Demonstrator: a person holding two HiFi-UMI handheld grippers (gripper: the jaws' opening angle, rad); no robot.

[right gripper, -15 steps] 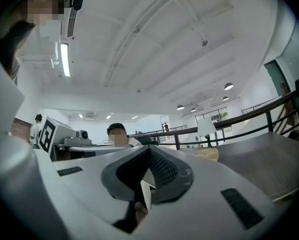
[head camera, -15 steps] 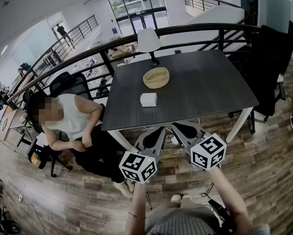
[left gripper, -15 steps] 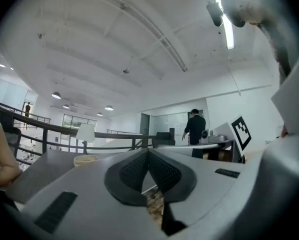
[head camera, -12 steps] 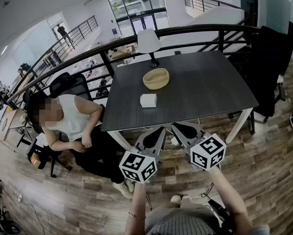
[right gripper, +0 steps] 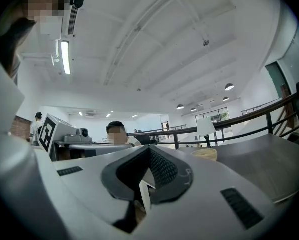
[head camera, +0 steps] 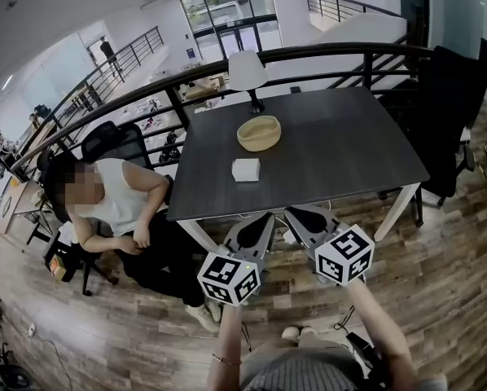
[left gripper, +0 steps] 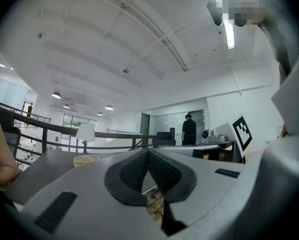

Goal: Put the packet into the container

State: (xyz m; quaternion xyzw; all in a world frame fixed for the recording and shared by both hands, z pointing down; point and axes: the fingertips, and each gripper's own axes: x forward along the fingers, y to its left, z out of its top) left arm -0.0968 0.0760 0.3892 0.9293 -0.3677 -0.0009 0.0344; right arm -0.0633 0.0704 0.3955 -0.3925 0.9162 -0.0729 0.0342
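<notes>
Two handheld tools hang side by side just short of the near edge of the dark desk point(head camera: 349, 153), over the wooden floor point(head camera: 439, 283): the left gripper point(head camera: 264, 217) and the right gripper point(head camera: 296, 212), each with its marker cube towards the person holding it. Both are clenched, the ribbed pads of each pressed together at the tips with nothing caught between them. Neither touches anything on the desk. The packet point(head camera: 246, 169), a small white block, lies flat on the desk top a little left of its middle, well apart from both grippers. Beyond it, near but not touching, stands the container point(head camera: 259, 131), a shallow, light wooden bowl in which nothing can be seen. A white-shaded lamp point(head camera: 247, 70) stands at the far edge of the desk behind the container. To the left of the desk a seated person point(head camera: 117, 194) in a white top leans forward, arms on knees. A black railing point(head camera: 146, 88) curves behind the desk, and a black office chair point(head camera: 455, 112) stands at its right end
</notes>
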